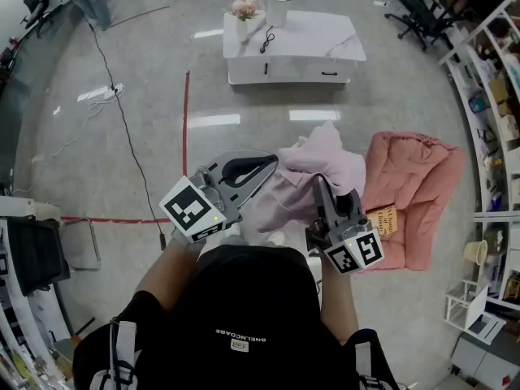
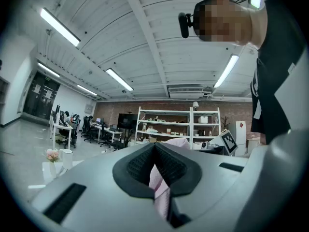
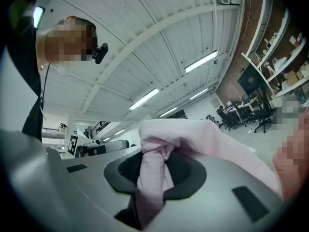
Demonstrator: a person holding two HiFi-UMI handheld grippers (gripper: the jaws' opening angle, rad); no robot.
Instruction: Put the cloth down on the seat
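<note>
A pale pink cloth (image 1: 313,169) hangs in the air between my two grippers, above the floor and just left of the salmon-pink cushioned seat (image 1: 418,189). My left gripper (image 1: 272,165) is shut on one edge of the cloth; in the left gripper view a thin pink strip (image 2: 159,190) is pinched between its dark pads (image 2: 135,168). My right gripper (image 1: 318,181) is shut on a bunched fold, and in the right gripper view the cloth (image 3: 154,175) fills the gap between the pads and drapes over the right jaw. Both grippers point roughly level.
A brown card (image 1: 386,220) lies on the seat's near edge. A white low table (image 1: 325,51) with a flower vase (image 1: 244,16) and a white jug (image 1: 277,6) stands further off. Red tape (image 1: 185,120) and a black cable (image 1: 122,120) cross the floor. Shelves (image 1: 496,104) line the right.
</note>
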